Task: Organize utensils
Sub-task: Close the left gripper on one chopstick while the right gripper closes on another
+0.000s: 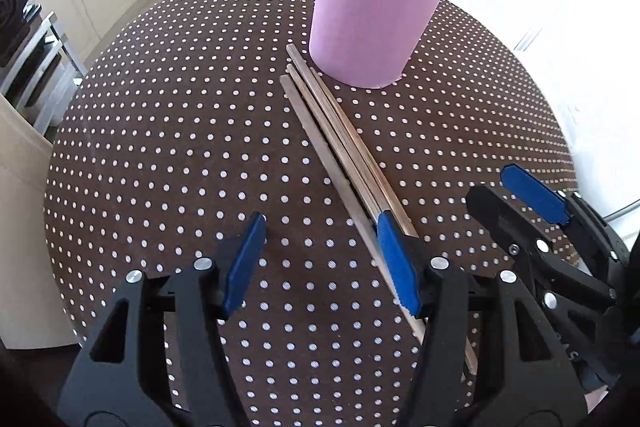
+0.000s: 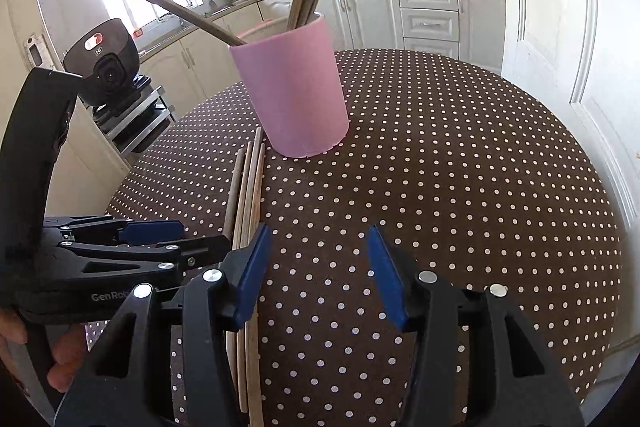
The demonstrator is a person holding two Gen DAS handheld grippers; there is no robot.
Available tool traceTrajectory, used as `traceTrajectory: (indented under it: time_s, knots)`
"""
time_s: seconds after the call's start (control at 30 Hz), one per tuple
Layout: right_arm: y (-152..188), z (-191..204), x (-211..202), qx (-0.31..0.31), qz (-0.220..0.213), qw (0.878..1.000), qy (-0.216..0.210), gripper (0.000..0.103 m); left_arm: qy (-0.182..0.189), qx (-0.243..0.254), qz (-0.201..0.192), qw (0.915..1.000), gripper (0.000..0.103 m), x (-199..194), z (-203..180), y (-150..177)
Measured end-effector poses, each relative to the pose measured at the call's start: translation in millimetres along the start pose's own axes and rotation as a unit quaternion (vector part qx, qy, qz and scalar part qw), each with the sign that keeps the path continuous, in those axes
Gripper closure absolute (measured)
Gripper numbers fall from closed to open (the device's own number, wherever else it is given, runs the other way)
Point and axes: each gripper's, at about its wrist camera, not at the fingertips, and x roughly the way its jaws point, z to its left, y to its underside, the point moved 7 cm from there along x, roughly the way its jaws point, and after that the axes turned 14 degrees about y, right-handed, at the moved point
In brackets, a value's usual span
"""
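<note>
Right now loose wooden chopsticks (image 1: 340, 143) lie mid-tabletop on brown polka-dot tablecloth (image 1: 180, 147), beside pink cylindrical holder (image 1: 372, 15) near far edge. Left gripper (image 1: 322, 259) jaws apart, empty; right gripper (image 2: 318, 275) jaws apart, empty. Left gripper reads "GenRob".

A brown polka-dot table (image 1: 200, 147) carries a pink cup (image 1: 372, 23) and loose chopsticks (image 1: 332, 131) beside it
</note>
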Motion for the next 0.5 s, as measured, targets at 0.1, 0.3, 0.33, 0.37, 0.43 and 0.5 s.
traceTrajectory:
  time_s: [0.1, 0.3, 0.33, 0.37, 0.43, 0.5]
  knots:
    - [1, -2, 0, 0.001, 0.001, 1.0, 0.0, 0.054, -0.014, 0.011, -0.005, 0.9998, 0.045, 3, -2, -2]
    - [2, -3, 2, 0.0, 0.006, 1.0, -0.001, 0.052, -0.035, 0.018, -0.005, 0.9992, 0.043, 6, -2, 6]
    - [2, -3, 3, -0.001, 0.008, 1.0, -0.002, 0.052, -0.032, 0.016, -0.004, 0.9993, 0.042, 7, 0, 7]
    - [2, -3, 3, -0.003, 0.009, 1.0, -0.001, 0.052, -0.031, 0.013, -0.003, 0.9994, 0.042, 7, 1, 7]
    - [2, -2, 5, -0.005, 0.013, 1.0, -0.001, 0.052, -0.037, 0.011, 0.0, 0.9993, 0.042, 10, 2, 5]
    - [1, 0, 6, -0.012, 0.018, 1.0, -0.001, 0.052, -0.054, 0.023, 0.003, 0.9983, 0.044, 14, 3, 1]
